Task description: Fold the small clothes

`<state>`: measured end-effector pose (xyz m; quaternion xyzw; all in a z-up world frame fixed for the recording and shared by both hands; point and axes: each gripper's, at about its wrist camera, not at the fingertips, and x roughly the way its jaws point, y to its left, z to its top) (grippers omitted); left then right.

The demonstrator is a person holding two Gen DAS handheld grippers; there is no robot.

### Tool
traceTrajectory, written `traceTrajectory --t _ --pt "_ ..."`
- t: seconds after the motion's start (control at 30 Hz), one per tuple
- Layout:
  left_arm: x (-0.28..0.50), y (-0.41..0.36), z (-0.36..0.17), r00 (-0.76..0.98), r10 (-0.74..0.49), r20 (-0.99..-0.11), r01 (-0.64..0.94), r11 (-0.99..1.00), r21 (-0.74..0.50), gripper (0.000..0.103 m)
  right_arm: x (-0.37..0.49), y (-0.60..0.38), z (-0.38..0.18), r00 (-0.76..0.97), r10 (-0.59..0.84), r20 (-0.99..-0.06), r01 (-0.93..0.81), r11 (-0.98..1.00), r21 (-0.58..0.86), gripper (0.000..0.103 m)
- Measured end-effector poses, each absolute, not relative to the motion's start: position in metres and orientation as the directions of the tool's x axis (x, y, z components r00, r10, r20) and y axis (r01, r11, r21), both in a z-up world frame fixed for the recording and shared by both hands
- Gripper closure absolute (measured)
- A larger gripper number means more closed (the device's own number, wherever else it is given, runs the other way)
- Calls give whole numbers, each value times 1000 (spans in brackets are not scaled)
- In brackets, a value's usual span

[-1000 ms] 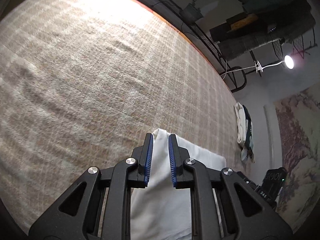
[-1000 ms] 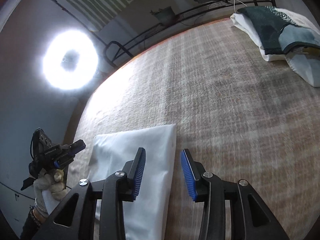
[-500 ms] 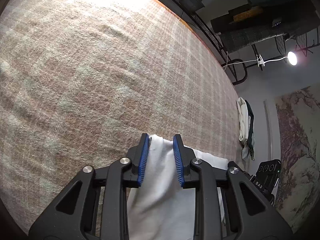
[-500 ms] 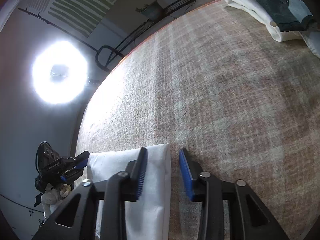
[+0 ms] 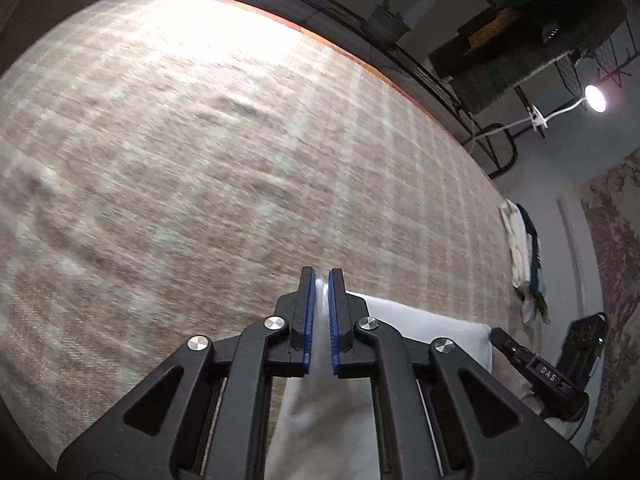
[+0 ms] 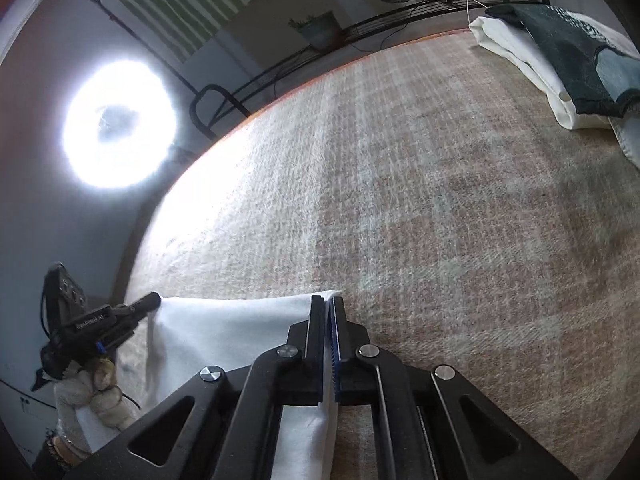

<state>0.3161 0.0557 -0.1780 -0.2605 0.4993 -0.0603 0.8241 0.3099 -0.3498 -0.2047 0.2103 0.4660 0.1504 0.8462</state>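
A white cloth (image 5: 420,328) lies flat on a plaid blanket (image 5: 200,160). My left gripper (image 5: 322,276) has its jaws closing tight on the cloth's far left corner, and the blue pads pinch the fabric. In the right wrist view the white cloth (image 6: 232,328) spreads to the left, and my right gripper (image 6: 328,304) has its jaws closing on the far right corner, with the fabric pressed between the pads. Each view also shows the other gripper at the opposite corner: the right gripper (image 5: 494,332) and the left gripper (image 6: 154,300), the latter held by a gloved hand (image 6: 92,392).
A pile of folded clothes (image 6: 560,52), white and dark green, sits at the blanket's far right edge; it shows as the pile (image 5: 524,256) in the left view. A metal bed rail (image 6: 360,32) runs behind. A ring light (image 6: 120,124) glares at the left.
Both grippers had their jaws apart over the cloth's far corners; both have now shut on the fabric. The right gripper also edged forward to the cloth's corner.
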Motion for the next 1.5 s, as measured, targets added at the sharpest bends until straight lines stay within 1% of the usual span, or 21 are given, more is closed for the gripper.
traceTrajectory --t 0.1,0.17,0.23,0.3,0.37,0.43,0.47,0.5,0.57,0.67,0.73,0.83,0.87,0.93,1.0,1.1,1.17,1.27,1.33,1.4,1.5 --pt "312 62 -166 521 -338 -784 -150 868 -473 100 306 -349 -195 550 338 -764 -30 922 386 101" --pt "304 64 -155 536 -353 -767 -118 868 -483 100 300 -353 -187 564 334 -755 -40 924 379 98" --pt "293 60 -146 536 -379 -754 -70 871 -487 100 292 -357 -177 576 362 -733 -63 914 402 95" --pt "276 50 -138 523 -430 -736 -4 862 -506 100 281 -356 -169 577 409 -706 -101 894 436 90" --pt "260 37 -135 505 -462 -729 58 861 -506 100 266 -349 -163 564 478 -674 -169 865 472 88" --pt "247 23 -139 478 -476 -738 96 864 -495 100 254 -339 -161 548 512 -662 -224 852 473 88" --pt "242 18 -142 467 -477 -744 103 865 -491 100 247 -330 -160 542 517 -662 -258 852 455 85" --pt "238 14 -147 455 -475 -753 105 869 -484 100 240 -324 -162 539 517 -664 -282 854 437 81" --pt "231 9 -161 433 -452 -780 88 883 -462 100 231 -306 -168 520 522 -676 -331 853 404 81" --pt "221 10 -180 418 -401 -815 64 908 -414 100 225 -289 -190 472 505 -723 -353 860 370 81" --pt "213 11 -181 442 -391 -807 85 914 -397 100 221 -284 -204 453 483 -749 -349 869 350 81" --pt "200 15 -174 455 -373 -809 100 924 -369 100 214 -287 -205 468 470 -748 -348 876 333 83" --pt "194 17 -171 460 -368 -808 94 925 -368 100 211 -288 -202 469 465 -751 -346 879 328 81" --pt "183 18 -165 460 -392 -797 102 915 -391 100 202 -289 -192 487 456 -745 -353 883 309 79" --pt "170 17 -162 459 -410 -788 126 908 -399 100 188 -287 -182 491 482 -726 -377 868 322 79" --pt "156 10 -164 454 -390 -801 155 920 -360 100 166 -278 -175 482 522 -703 -416 843 340 79" --pt "148 9 -171 437 -368 -820 152 929 -336 99 156 -270 -180 467 522 -714 -431 839 332 79" --pt "140 23 -176 432 -389 -814 118 919 -376 99 144 -257 -197 429 472 -770 -439 854 278 79" --pt "137 33 -176 419 -399 -816 93 913 -398 99 138 -258 -207 403 448 -798 -428 863 268 79" --pt "134 48 -175 411 -404 -817 54 906 -421 99 132 -263 -209 397 455 -797 -425 861 280 79" --pt "136 66 -166 420 -425 -802 6 885 -466 99 120 -273 -204 322 490 -810 -425 839 339 76"
